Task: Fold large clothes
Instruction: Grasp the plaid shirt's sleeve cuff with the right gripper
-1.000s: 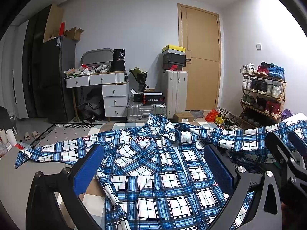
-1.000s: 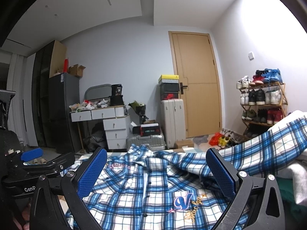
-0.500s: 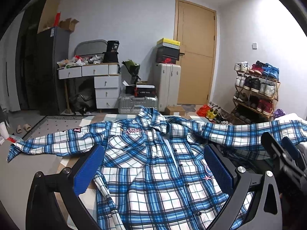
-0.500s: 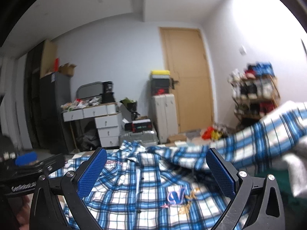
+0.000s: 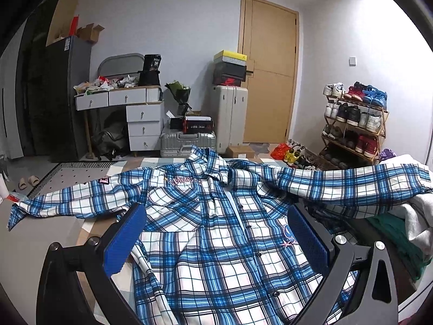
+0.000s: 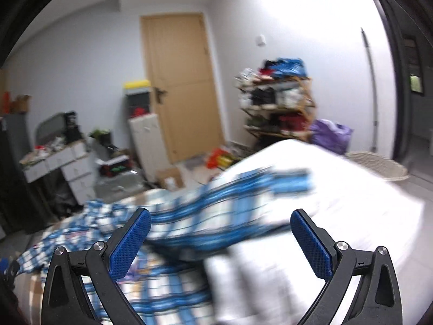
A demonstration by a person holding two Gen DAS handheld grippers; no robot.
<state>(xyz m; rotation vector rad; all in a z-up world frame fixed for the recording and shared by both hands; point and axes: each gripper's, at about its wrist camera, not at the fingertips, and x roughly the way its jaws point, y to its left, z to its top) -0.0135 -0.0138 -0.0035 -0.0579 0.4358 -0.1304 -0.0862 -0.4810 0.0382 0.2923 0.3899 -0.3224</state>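
The shirt (image 5: pixel 216 233) lies spread flat, front up, sleeves out to both sides. Left gripper (image 5: pixel 216 238) hovers above it, jaws wide apart, empty. Right gripper (image 6: pixel 220 239) likewise released; its blurred view apparently faces one sleeve (image 6: pixel 230 197).

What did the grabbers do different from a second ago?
The right gripper swung to the right, toward the plaid shirt's sleeve lying over the white pile. The left gripper rose slightly. Both stayed open and empty; the shirt stayed spread flat.
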